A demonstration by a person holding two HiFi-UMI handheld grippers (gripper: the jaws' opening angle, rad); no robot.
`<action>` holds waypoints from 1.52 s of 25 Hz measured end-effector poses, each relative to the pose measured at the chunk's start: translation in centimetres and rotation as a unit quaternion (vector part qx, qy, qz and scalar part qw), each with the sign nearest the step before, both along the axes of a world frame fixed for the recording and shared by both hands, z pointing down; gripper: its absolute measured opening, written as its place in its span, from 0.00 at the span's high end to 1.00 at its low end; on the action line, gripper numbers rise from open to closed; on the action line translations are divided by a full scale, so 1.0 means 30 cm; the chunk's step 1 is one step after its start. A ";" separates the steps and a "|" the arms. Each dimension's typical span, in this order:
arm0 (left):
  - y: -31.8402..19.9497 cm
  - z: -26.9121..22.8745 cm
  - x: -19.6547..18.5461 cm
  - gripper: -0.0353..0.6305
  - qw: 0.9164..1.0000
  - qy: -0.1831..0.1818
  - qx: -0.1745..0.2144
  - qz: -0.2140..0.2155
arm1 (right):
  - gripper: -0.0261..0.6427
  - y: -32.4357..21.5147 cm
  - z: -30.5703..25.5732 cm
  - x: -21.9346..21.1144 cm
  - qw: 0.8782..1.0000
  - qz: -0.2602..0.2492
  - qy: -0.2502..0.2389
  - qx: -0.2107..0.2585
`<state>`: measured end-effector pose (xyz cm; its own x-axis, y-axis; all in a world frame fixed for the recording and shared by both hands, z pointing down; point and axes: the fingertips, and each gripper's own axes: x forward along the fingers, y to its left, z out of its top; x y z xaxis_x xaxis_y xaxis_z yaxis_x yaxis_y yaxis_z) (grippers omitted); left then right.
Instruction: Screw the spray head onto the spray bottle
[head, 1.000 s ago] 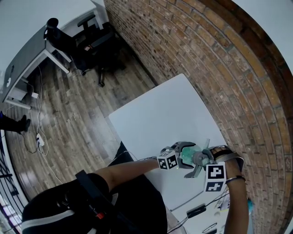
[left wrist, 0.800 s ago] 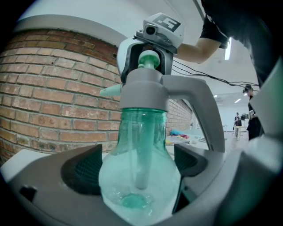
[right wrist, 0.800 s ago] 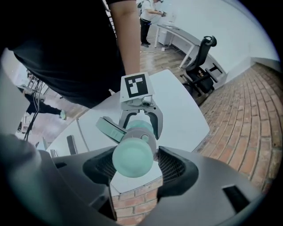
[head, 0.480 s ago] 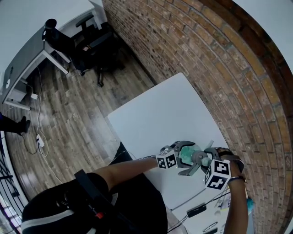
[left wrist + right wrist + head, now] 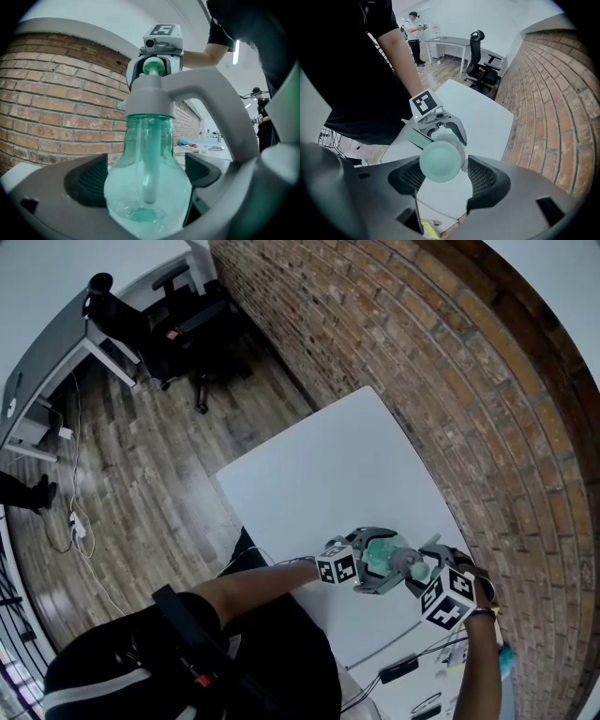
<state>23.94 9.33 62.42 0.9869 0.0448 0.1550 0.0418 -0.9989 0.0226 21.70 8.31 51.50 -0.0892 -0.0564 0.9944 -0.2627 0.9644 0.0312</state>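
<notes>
Fingers (image 5: 87, 183) of left gripper (image 5: 144, 176) clamp spray bottle (image 5: 123, 187); dip tube (image 5: 150, 185) inside.

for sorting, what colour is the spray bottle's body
The bottle is see-through green, best in the left gripper view.

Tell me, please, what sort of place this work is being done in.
Most likely an office or lab workroom: a white table stands beside an exposed brick wall on a wood-plank floor, and a grey desk with a black office chair sits further back.
</notes>
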 end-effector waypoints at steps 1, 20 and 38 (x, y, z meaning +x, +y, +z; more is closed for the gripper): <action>0.000 -0.002 -0.004 0.21 1.000 0.004 0.000 0.004 | 0.55 0.000 -0.001 -0.002 1.000 0.005 -0.003 0.001; 0.007 0.091 -0.053 0.13 0.999 -0.012 0.014 0.041 | 0.55 -0.001 -0.003 -0.008 0.998 0.059 -0.020 0.007; 0.015 0.097 -0.058 0.13 0.999 0.003 0.024 0.045 | 0.56 -0.007 -0.021 -0.009 0.969 0.227 -0.097 0.017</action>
<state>22.19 9.79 65.33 0.9802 0.1256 0.1531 0.1309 -0.9911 -0.0250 21.41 8.09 50.86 -0.2325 -0.1662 0.9583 -0.6643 0.7468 -0.0316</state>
